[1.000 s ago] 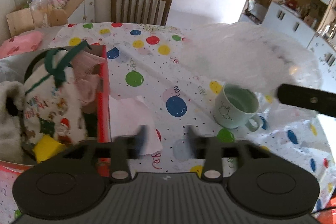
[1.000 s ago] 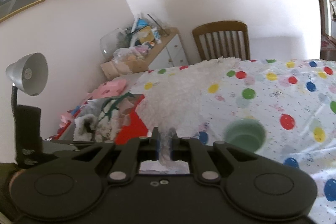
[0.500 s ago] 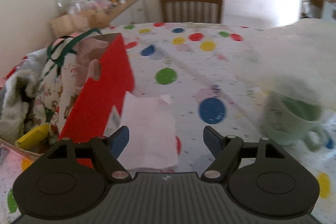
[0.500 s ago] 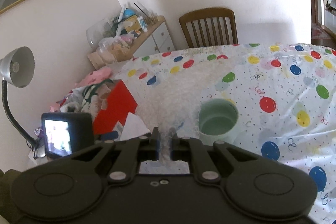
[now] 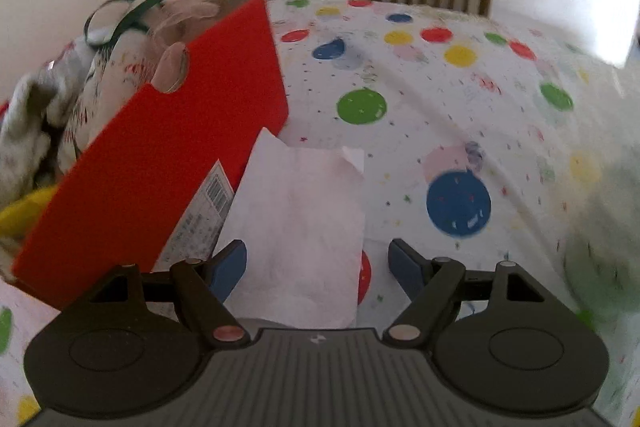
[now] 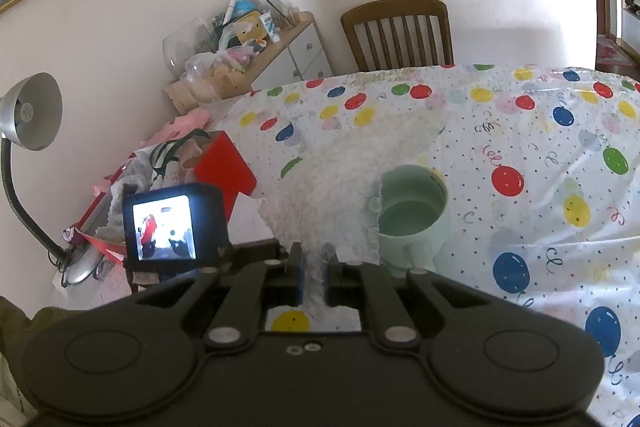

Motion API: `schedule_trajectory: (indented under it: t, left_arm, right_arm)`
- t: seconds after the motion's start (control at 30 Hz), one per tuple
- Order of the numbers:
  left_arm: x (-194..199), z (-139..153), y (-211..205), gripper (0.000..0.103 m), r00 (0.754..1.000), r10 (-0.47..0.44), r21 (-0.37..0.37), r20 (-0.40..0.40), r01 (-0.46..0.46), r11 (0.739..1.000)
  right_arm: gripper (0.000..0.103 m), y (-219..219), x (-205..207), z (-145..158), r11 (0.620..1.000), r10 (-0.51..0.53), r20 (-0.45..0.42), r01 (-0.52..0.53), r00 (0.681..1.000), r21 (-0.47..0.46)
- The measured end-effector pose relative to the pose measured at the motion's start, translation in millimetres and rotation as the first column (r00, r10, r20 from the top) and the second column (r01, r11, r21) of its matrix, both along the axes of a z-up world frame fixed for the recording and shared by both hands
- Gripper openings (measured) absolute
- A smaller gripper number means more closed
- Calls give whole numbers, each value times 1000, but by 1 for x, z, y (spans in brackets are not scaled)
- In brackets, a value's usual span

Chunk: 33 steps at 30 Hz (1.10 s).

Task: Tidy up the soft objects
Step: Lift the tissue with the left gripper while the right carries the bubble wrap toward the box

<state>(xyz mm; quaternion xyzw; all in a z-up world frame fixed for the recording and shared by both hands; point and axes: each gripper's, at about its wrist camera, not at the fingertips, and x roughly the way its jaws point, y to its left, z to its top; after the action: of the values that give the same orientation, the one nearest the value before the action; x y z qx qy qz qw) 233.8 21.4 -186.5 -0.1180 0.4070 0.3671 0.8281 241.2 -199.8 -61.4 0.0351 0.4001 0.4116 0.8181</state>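
At far left, the red cardboard box (image 5: 160, 155) already holds soft items, among them a printed fabric bag with green handles (image 5: 108, 75) and a fleecy cream cloth (image 5: 24, 131); it stands on the table covered by a balloon-print plastic cloth (image 5: 440, 99). Just beside the box's near wall lies a thin pale-pink paper tissue (image 5: 304, 227), flat on the table with one far corner curled. The left hand-held gripper (image 5: 318, 263) hovers over the tissue's near end, jaws wide apart and empty, one blue pad to each side of the sheet. Further right, in the right wrist view, the right hand-held gripper (image 6: 314, 269) is clamped on a sheet of translucent bubble wrap (image 6: 340, 187), which fans forward and drapes against the rim of a pale-green ceramic mug (image 6: 412, 211). The step in hand appears to be picking up the tissue: lower the pads to the table, close slowly so the sheet bunches between them, then lift towards the box, keeping the bubble wrap clear of the mug.
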Motion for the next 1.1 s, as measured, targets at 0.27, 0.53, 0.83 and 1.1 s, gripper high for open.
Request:
schedule_trajectory:
  t: [0.27,0.53,0.83,1.1]
  left_arm:
    - [-4,3,18,53,994,101,-80,50,-97,992]
    - [-24,7,36,5,993,91,-130,75,-81,988]
    - [-58,44,29,5,984,-68,-148,166,93,985]
    - [-94,101,33,5,947,-184,-122,265,223,967]
  right_arm:
    - [8,-7,0,-3,1000,-8,-8,8,1000,-4]
    - [8,-3,0,-1,1000,7,-1,-7,1000,17]
    - [8,7,-6,15,997,22,35,-25,999,66]
    - [8,29,-19,39,991,51,80,-60,995,121]
